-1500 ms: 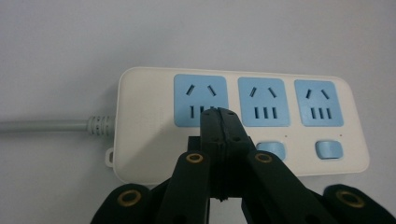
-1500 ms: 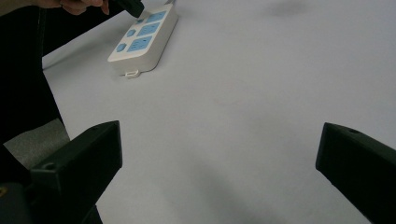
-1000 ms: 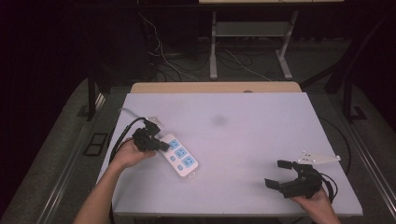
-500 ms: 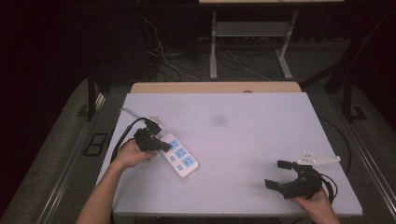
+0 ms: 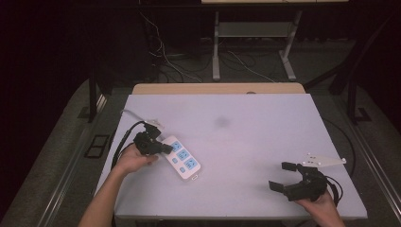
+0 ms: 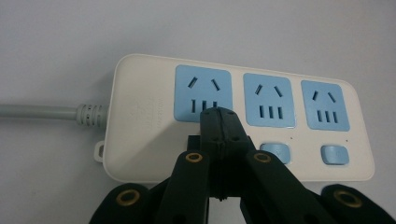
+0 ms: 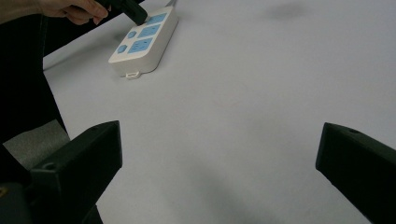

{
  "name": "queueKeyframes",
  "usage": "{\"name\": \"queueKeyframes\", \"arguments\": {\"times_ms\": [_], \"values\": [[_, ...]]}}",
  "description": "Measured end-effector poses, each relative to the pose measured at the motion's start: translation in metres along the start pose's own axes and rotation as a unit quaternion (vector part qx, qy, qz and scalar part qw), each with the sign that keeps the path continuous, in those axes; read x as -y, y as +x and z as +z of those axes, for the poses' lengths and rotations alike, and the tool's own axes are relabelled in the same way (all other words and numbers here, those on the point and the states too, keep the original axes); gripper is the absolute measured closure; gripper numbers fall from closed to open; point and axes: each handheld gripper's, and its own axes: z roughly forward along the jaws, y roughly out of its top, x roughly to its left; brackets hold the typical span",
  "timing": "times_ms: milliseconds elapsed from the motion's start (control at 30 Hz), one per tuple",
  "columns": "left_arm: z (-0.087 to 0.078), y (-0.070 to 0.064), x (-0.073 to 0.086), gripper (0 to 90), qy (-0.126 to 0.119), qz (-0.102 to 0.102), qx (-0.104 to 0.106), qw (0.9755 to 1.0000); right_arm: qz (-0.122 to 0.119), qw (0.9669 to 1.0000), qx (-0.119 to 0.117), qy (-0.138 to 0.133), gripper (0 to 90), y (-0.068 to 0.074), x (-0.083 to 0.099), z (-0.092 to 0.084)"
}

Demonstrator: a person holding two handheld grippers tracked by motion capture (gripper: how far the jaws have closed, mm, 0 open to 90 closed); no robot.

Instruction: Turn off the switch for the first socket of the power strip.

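A wide white table (image 5: 265, 142) takes up most of my high view, and the one thing I am working on, a white power strip (image 5: 182, 160) with three blue outlets, lies toward its nine o'clock side, long axis running from ten o'clock to four o'clock, flat on the surface. Its grey cord (image 6: 39, 112) leaves the end nearest the table's left edge. I judge the strip to be a stiff, hard plastic box, light enough to skid if pushed sideways, with a smooth, slippery shell; the cord would drag a little and resist turning. The best hold, I think, is across its two long sides near the middle, since the flat top offers nothing to pinch. My left gripper (image 6: 219, 116) has its jaws pressed together with nothing between them, the tip resting on or just above the strip at the lower edge of the outlet nearest the cord, beside a row of small blue switches (image 6: 275, 152); whether it actually presses down I cannot tell. My right gripper (image 5: 286, 175) sits at the table's five o'clock corner, well apart from the strip, jaws spread wide and empty.
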Motion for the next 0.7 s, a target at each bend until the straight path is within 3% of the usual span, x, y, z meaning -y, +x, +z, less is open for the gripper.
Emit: {"name": "queueKeyframes", "arguments": {"times_ms": [133, 367, 400, 500, 700], "values": [[0.0, -0.004, -0.001, 89.7, 0.004, 0.004, -0.013, 0.9999, 0.002, 1.0, 0.0, 0.0, 0.2, 0.0, 0.0, 0.0], [0.0, -0.005, -0.003, 89.6, 0.008, 0.007, -0.017, 0.9998, 0.001, 1.0, 0.0, -0.001, 0.2, 0.0, 0.0, 0.0], [-0.001, -0.005, -0.003, 89.6, -0.002, 0.006, -0.012, 0.9999, 0.002, 1.0, 0.0, -0.001, 0.2, 0.0, 0.0, 0.0], [-0.003, -0.007, -0.006, 89.6, -0.002, 0.01, -0.034, 0.9994, 0.003, 1.0, -0.001, 0.0, 0.2, 0.0, 0.0, 0.0], [-0.012, -0.003, -0.009, 89.5, -0.019, 0.003, -0.039, 0.999, 0.004, 1.0, 0.001, -0.004, 0.2, -0.001, 0.0, -0.002]]}}
